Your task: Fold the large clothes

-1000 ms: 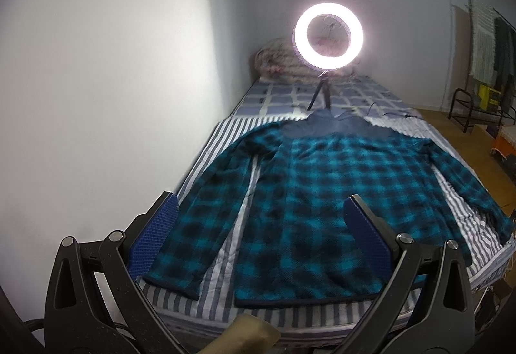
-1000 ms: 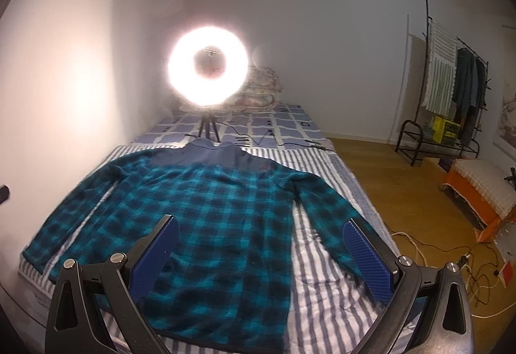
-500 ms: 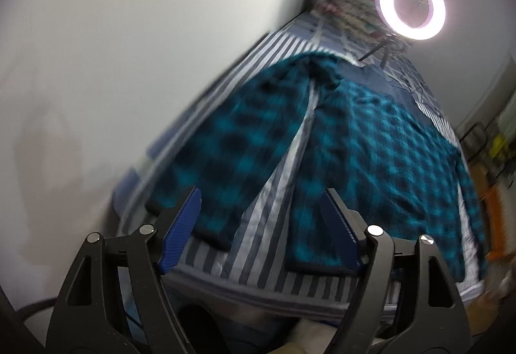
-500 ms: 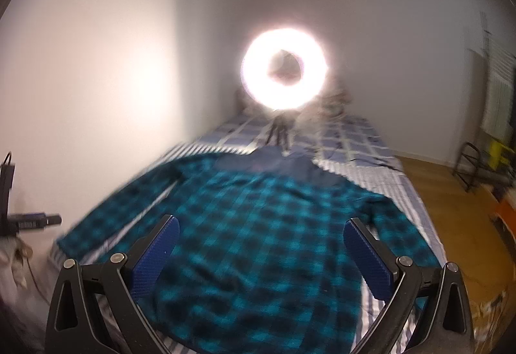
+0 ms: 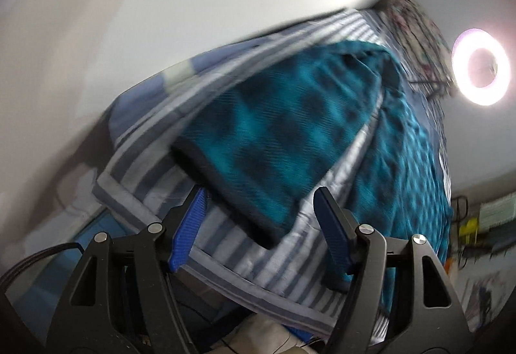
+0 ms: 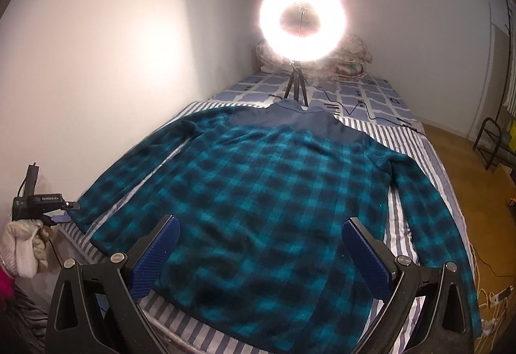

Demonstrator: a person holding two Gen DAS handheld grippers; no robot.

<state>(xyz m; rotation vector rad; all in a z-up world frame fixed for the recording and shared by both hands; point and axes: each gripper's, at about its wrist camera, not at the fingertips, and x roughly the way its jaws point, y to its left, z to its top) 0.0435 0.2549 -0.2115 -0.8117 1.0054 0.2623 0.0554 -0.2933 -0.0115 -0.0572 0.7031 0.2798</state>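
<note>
Plaid shirt (image 6: 267,192) is lying flat on the striped bed (image 6: 416,141). Left gripper (image 5: 258,212), jaws just narrowing yet gaping empty, is nearing the near-left sleeve cuff (image 5: 225,179); right gripper (image 6: 258,244) is hovering open. Pinching only the cuff, not the sheet, is looking wise

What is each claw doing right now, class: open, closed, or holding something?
Left claw: open, holding nothing; its jaws have just been closing, lined up on the shirt's sleeve cuff.
Right claw: open, empty, above the plaid shirt.
</note>
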